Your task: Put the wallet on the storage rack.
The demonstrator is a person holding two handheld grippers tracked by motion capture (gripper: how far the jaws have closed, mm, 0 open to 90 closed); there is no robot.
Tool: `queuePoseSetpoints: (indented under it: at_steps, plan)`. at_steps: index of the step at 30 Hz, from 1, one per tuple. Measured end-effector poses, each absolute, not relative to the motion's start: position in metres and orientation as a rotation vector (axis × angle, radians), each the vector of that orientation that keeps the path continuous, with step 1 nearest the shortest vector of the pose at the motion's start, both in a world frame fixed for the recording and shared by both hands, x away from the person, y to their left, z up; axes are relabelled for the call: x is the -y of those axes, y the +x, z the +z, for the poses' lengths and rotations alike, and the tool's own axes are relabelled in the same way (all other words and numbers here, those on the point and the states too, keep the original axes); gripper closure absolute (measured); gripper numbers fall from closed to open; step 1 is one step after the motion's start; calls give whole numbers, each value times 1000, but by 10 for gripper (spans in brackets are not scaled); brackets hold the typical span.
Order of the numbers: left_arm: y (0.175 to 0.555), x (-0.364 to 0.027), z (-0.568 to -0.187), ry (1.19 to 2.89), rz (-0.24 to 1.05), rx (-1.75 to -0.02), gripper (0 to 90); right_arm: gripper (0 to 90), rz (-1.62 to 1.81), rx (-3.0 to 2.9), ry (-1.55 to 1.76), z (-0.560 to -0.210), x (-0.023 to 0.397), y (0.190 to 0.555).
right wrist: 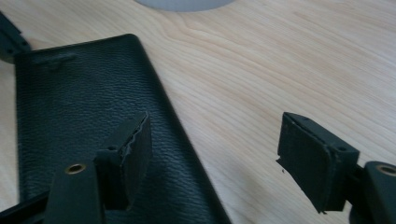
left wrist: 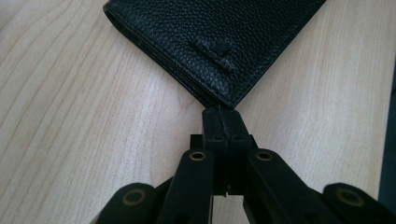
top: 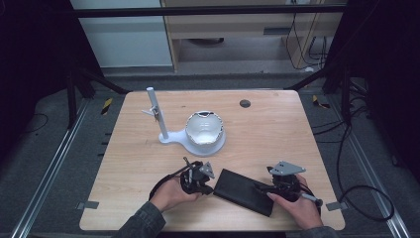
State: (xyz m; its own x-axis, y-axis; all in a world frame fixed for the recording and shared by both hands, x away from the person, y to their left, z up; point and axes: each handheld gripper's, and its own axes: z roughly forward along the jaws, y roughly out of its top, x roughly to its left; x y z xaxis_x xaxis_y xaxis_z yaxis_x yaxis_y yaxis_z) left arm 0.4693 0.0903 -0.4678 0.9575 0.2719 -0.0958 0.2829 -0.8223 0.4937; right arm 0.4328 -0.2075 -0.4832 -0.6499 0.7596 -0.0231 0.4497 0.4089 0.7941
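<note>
With left claw (left wrist: 222,122) fully closed, tip at corner of black wallet (left wrist: 215,42), gripping nothing. Right claw (right wrist: 212,161) spread wide over wallet's long edge, pads clear of it. Wallet flat on bench (top: 277,129), between both hands, white bowl stand (top: 204,131) beyond.

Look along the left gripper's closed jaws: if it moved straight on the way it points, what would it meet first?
The left gripper, shut, points at a corner of the black leather wallet lying on the table. It would probably meet that corner almost at once; the tips already look about touching it.
</note>
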Motion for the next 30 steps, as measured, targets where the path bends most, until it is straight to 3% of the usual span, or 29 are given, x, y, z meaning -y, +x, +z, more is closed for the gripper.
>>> queuePoseSetpoints:
  at_steps: [10, 17, 22, 30]
  plan:
    - [470, -93, -466, 2542, -46, -417, 900, 102, 1056, -2432, 905, -471, 169, 413]
    - [471, -94, -464, 2516, -51, -430, 900, 78, 895, -2492, 808, -481, 148, 406]
    - [471, -90, -462, 2498, -58, -428, 900, 102, 842, -2509, 774, -484, 139, 405]
    - [473, -86, -458, 2488, -63, -422, 900, 224, 804, -2509, 751, -480, 137, 407]
